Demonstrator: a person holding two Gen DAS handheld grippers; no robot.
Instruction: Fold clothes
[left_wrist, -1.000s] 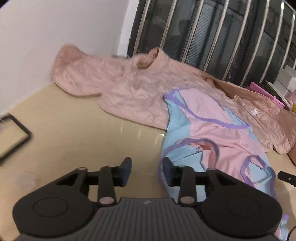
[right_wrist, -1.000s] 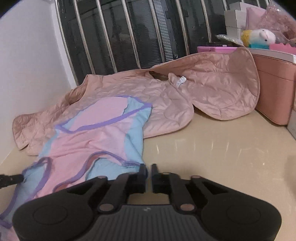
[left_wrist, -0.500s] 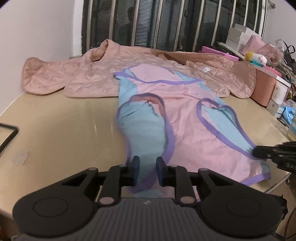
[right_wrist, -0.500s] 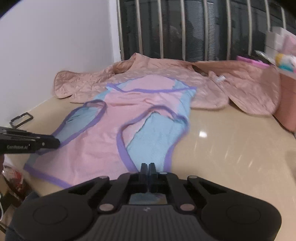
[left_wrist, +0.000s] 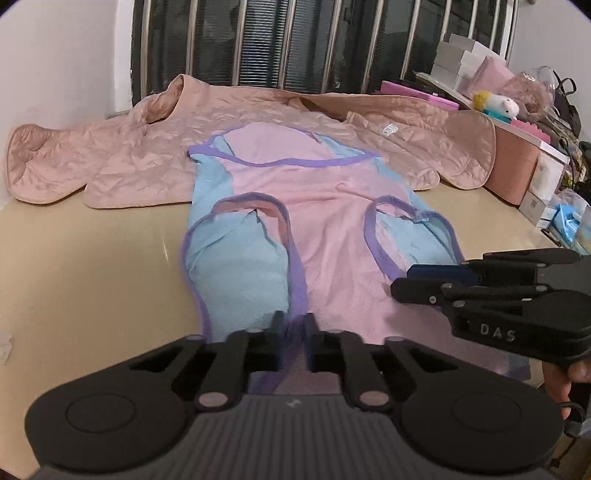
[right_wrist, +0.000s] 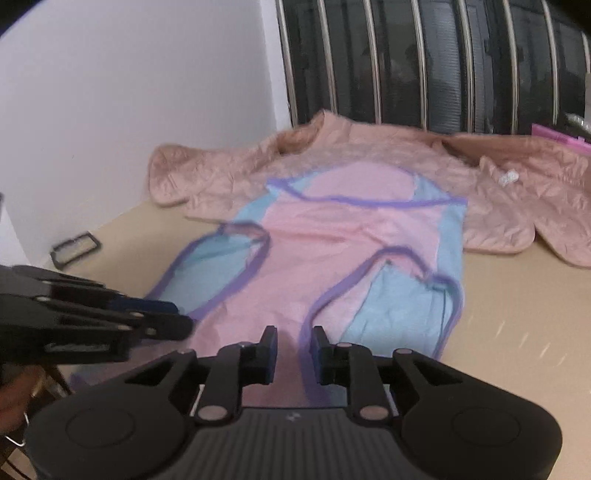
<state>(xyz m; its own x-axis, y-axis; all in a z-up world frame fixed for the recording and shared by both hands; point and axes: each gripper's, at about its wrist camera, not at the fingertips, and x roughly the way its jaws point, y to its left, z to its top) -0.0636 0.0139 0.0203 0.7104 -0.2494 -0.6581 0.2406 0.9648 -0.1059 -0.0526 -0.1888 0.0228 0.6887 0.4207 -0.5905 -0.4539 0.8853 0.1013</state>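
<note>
A pink and light-blue garment with purple trim (left_wrist: 325, 229) lies spread flat on the beige table, its near end hanging over the front edge; it also shows in the right wrist view (right_wrist: 351, 251). My left gripper (left_wrist: 293, 325) is open, its fingers on either side of the purple-trimmed strip at the garment's near left. My right gripper (right_wrist: 293, 341) is open over the pink and purple strip at the near right. Each gripper shows from the side in the other's view (left_wrist: 480, 288) (right_wrist: 92, 314).
A quilted peach jacket (left_wrist: 147, 147) lies spread across the back of the table (left_wrist: 74, 266), under the garment's far end. A pink box (left_wrist: 513, 166), cartons and a plush toy (left_wrist: 495, 103) stand at the right. A black frame (right_wrist: 75, 247) lies at the left by the wall.
Both grippers have pulled back to the table's front edge and drawn closer together. The garment now lies stretched out flat. The right gripper has gone from shut to open.
</note>
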